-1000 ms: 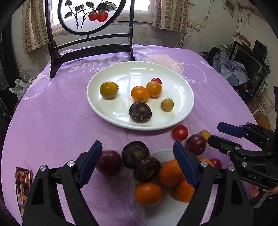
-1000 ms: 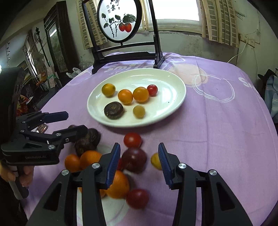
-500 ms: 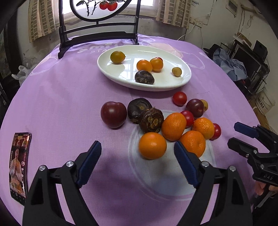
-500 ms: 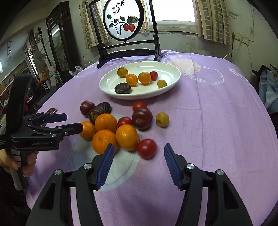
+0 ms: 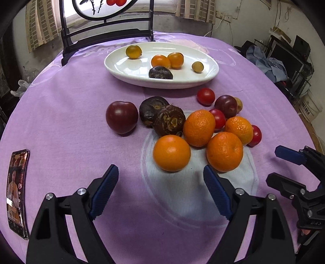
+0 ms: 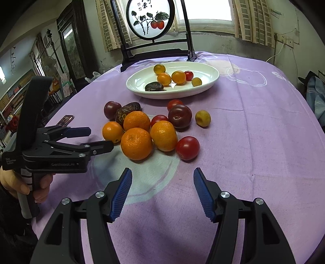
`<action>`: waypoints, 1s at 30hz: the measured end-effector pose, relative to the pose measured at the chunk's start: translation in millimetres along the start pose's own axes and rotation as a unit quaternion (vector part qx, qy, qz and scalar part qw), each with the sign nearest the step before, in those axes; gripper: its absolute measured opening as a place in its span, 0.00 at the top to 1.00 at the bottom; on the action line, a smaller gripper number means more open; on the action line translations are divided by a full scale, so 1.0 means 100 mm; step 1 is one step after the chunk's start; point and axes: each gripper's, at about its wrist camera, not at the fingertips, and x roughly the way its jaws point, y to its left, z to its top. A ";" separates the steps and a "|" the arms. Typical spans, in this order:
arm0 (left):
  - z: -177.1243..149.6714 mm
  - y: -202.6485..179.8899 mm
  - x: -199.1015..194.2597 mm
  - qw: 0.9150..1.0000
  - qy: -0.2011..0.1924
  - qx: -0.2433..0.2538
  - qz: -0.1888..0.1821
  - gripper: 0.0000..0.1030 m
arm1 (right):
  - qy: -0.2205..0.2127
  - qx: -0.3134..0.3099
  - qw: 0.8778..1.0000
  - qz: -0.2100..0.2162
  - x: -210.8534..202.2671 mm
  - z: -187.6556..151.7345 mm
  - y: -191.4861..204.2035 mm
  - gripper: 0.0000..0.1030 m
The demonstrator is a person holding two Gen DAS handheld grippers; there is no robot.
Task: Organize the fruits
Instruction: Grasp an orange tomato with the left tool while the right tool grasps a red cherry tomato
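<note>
A pile of loose fruit lies on the purple tablecloth: several oranges (image 5: 171,153) (image 6: 136,143), two brown wrinkled fruits (image 5: 169,120), dark plums (image 5: 121,116) (image 6: 179,115), red tomatoes (image 5: 205,95) (image 6: 187,147) and a small yellow fruit (image 6: 202,118). Beyond it, a white oval plate (image 5: 162,84) (image 6: 172,94) holds several small orange and yellow fruits and one brown one. My left gripper (image 5: 160,172) (image 6: 100,137) is open just short of the nearest orange, holding nothing. My right gripper (image 6: 162,170) (image 5: 273,164) is open and bare, short of the pile.
A phone (image 5: 17,188) lies face up near the table's left edge. A dark wooden stand with a round painted panel (image 6: 150,19) rises behind the plate. A hand (image 6: 12,182) grips the left tool's handle. Cluttered furniture surrounds the table.
Both grippers have drawn back from over the fruit pile toward the table's near edge. The right jaws have spread wider. The fruit has not moved.
</note>
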 end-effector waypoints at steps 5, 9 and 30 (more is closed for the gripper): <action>0.07 -0.01 0.15 1.000 0.004 0.007 0.008 0.41 | 0.001 0.001 1.000 -0.003 0.00 0.02 -0.04 0.38; 0.07 -0.08 0.13 1.000 0.001 0.029 -0.008 0.62 | 0.008 -0.003 1.000 -0.018 0.05 0.04 -0.07 0.38; 0.02 0.10 -0.17 1.000 -0.008 0.008 -0.019 0.62 | 0.042 -0.072 0.994 -0.071 0.38 0.26 -0.09 0.70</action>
